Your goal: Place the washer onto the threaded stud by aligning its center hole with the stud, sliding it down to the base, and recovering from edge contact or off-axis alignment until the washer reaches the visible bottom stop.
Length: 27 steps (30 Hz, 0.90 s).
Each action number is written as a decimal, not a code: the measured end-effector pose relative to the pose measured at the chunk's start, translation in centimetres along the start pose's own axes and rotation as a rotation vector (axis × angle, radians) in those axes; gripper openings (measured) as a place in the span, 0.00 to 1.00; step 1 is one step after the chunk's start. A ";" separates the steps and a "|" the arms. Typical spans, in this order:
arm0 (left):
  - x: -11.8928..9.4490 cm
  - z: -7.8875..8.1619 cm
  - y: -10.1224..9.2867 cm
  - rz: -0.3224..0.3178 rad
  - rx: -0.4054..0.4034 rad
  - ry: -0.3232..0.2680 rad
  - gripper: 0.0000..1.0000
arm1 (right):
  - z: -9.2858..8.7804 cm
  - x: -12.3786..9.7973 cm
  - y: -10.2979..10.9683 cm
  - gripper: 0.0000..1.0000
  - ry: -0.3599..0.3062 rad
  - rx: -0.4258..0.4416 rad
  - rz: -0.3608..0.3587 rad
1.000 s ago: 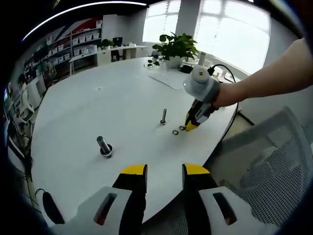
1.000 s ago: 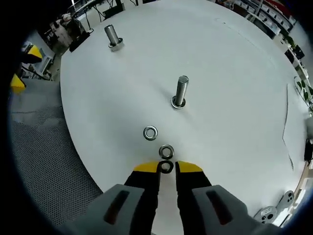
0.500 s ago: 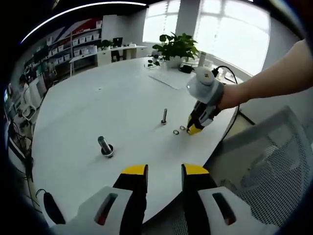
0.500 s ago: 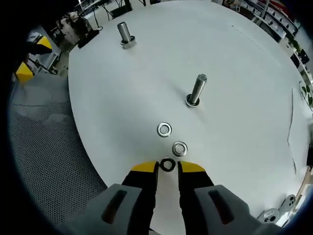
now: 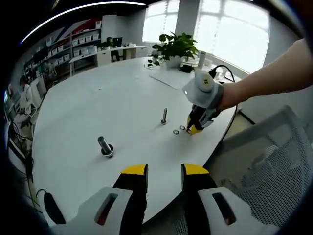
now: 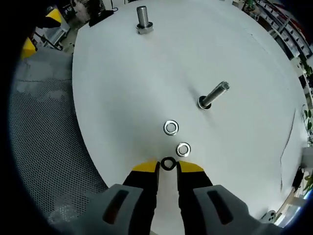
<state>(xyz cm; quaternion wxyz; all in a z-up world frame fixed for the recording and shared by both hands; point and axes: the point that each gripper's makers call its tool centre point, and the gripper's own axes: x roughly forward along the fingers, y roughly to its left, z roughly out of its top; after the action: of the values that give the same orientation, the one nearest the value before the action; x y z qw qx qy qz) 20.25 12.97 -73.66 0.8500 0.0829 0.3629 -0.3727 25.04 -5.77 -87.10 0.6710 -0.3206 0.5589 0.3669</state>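
Observation:
My right gripper [image 6: 167, 167] rests low on the white table [image 6: 122, 83], shut on a dark washer [image 6: 168, 163] pinched between its yellow tips. Two silver washers [image 6: 183, 149] [image 6: 170, 128] lie just beyond it. Farther on stands the slim threaded stud [image 6: 212, 95], and a thicker stud [image 6: 143, 19] stands at the far edge. In the left gripper view my left gripper [image 5: 165, 171] hangs open over the table's near edge with nothing between its fingers. From there the right gripper [image 5: 193, 129] touches down beside the washers [image 5: 176, 131], close to the slim stud [image 5: 164, 116].
A thick stud [image 5: 104, 146] stands left of centre. A potted plant [image 5: 176, 46] and a flat white sheet [image 5: 168, 78] sit at the far side. A mesh chair [image 5: 274, 161] is beyond the right edge, and a black object [image 5: 49, 208] at the lower left.
The right gripper has swung around its tips with the dark washer still between them, so the studs and silver washers shifted right in its view. The left gripper has stayed put.

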 end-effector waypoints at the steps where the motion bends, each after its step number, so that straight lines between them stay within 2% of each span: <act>1: 0.0 0.0 0.0 0.000 -0.001 0.000 0.25 | 0.0 0.0 0.0 0.16 0.010 0.008 0.002; 3: 0.0 0.0 0.0 0.000 -0.001 0.000 0.25 | 0.1 -0.1 0.0 0.15 0.039 0.024 0.007; 7: 0.1 0.0 0.0 0.000 0.005 0.004 0.25 | 0.1 0.0 0.0 0.15 0.098 -0.004 0.008; 9: 0.1 -0.1 0.0 0.001 0.008 0.007 0.25 | 0.1 -0.1 0.0 0.15 0.099 0.006 0.005; 11: 0.0 -0.2 0.0 0.004 0.008 0.008 0.25 | 0.0 -0.1 0.0 0.14 0.080 0.041 -0.005; 14: 0.0 -0.1 0.2 0.009 0.002 0.005 0.25 | 0.2 -0.2 -0.1 0.14 0.006 0.084 -0.032; 18: 0.0 -0.1 0.2 0.009 0.003 0.006 0.25 | -0.1 -0.3 0.0 0.14 -0.062 0.102 -0.059; 20: 0.0 -0.1 0.2 0.010 0.007 0.008 0.25 | -0.1 -0.4 0.1 0.14 -0.076 0.133 -0.061; 23: 0.0 -0.2 0.2 0.010 0.006 0.010 0.25 | -0.2 -0.3 0.2 0.14 -0.081 0.130 -0.061; 27: 0.0 -0.1 0.3 0.012 0.002 0.007 0.25 | -0.5 -0.5 0.4 0.13 -0.070 0.173 -0.030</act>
<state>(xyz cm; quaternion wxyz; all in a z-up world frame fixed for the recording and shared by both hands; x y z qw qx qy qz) 20.41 13.23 -73.80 0.8510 0.0870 0.3650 -0.3674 24.42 -6.07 -86.74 0.7208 -0.2566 0.5598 0.3181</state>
